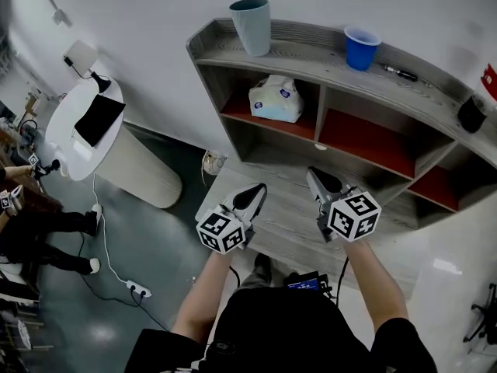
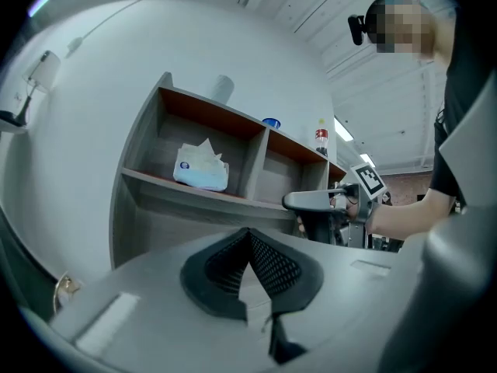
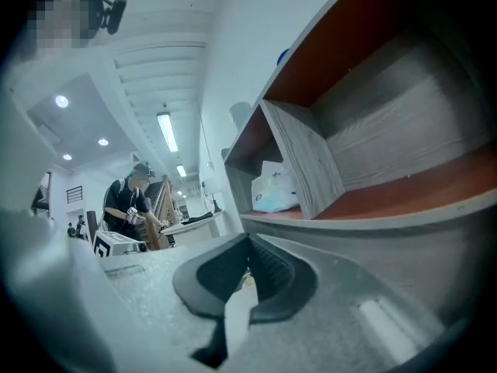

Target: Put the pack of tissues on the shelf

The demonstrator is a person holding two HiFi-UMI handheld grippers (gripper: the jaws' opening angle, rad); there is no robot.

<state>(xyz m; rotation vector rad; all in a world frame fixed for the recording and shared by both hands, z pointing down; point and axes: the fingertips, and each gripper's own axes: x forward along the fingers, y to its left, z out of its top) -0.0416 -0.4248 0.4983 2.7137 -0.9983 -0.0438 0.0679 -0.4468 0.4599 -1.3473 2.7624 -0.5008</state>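
Observation:
The pack of tissues [image 1: 276,99], white and pale blue, lies in the upper left compartment of the grey wooden shelf [image 1: 311,63] with red-brown boards. It also shows in the left gripper view as the tissue pack [image 2: 202,169] and in the right gripper view as the tissue pack [image 3: 273,189]. My left gripper [image 1: 256,193] hovers shut and empty over the low ledge in front of the shelf, well short of the pack. Beside it, my right gripper [image 1: 314,176] is also shut with nothing in it, pointing toward the middle compartment. Neither gripper touches the pack.
On the shelf top stand a grey cup [image 1: 252,26], a blue cup [image 1: 362,47], a pen [image 1: 400,72] and a black object [image 1: 471,113]. A round white table [image 1: 74,142] stands at left, with a cable and power strip [image 1: 138,289] on the floor. A person [image 1: 31,231] sits at far left.

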